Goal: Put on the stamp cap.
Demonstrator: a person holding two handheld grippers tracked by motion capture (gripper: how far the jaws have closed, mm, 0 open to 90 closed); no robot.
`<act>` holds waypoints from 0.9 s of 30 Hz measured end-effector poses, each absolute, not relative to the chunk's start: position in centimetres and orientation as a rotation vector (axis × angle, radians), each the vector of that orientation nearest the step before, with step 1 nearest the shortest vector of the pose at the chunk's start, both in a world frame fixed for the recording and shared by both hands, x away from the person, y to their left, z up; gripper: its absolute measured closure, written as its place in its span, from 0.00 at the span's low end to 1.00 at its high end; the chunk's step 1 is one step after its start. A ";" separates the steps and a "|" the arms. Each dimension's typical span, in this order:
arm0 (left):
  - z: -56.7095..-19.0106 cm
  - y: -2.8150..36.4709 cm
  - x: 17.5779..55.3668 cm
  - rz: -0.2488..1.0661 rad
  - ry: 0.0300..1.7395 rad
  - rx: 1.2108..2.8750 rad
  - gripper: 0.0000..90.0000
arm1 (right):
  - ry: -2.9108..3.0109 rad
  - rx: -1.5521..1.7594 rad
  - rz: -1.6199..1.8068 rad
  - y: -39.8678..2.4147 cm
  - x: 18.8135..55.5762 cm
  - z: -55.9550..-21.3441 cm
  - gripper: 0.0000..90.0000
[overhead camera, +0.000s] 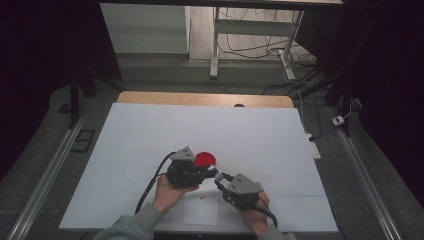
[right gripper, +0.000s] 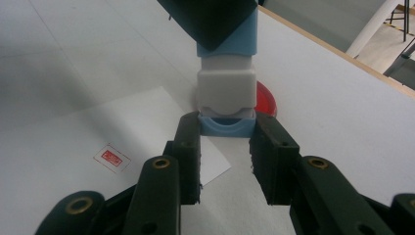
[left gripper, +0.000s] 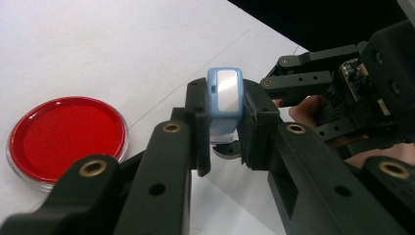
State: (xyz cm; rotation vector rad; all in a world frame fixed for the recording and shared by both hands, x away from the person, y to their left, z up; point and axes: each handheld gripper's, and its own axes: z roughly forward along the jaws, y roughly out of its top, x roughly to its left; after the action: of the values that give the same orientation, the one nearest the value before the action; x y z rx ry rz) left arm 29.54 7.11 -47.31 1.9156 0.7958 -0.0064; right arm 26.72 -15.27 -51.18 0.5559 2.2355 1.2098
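Blue-white stamp (left gripper: 224,100) clamped by both closed grippers, left (left gripper: 224,132) on body, right (right gripper: 226,128) on cap, to uncap; red ink pad (overhead camera: 204,159) at 12 o'clock.

Lab: rail-framed table (overhead camera: 150,125), floor cables (overhead camera: 260,50)

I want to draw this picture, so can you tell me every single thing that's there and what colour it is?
Stamp: one, light blue and white, held between both grippers above the table.
Ink pad: one, red, round, on the table beside the left gripper.
Paper sheet: one, white with a small red stamp mark, near table edge.
Table: one, white cover, wooden far edge.
Left gripper: one, black, shut on the stamp.
Right gripper: one, black, shut on the stamp's lower end.
Sleeves: grey.
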 end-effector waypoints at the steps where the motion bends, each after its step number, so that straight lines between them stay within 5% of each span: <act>1: -47.4 7.1 29.6 -0.015 0.798 1.912 0.84 | 2.236 0.555 1.205 -15.3 26.7 -51.2 0.72; 27: -47.7 6.9 29.5 -0.017 0.784 1.922 0.84 | 2.220 0.543 1.159 -15.1 26.5 -51.1 0.72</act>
State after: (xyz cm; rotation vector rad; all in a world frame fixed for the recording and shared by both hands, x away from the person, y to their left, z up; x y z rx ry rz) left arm 29.46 6.88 -47.69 1.9215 0.7837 -0.0166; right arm 26.47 -15.12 -51.10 0.5430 2.2199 1.1588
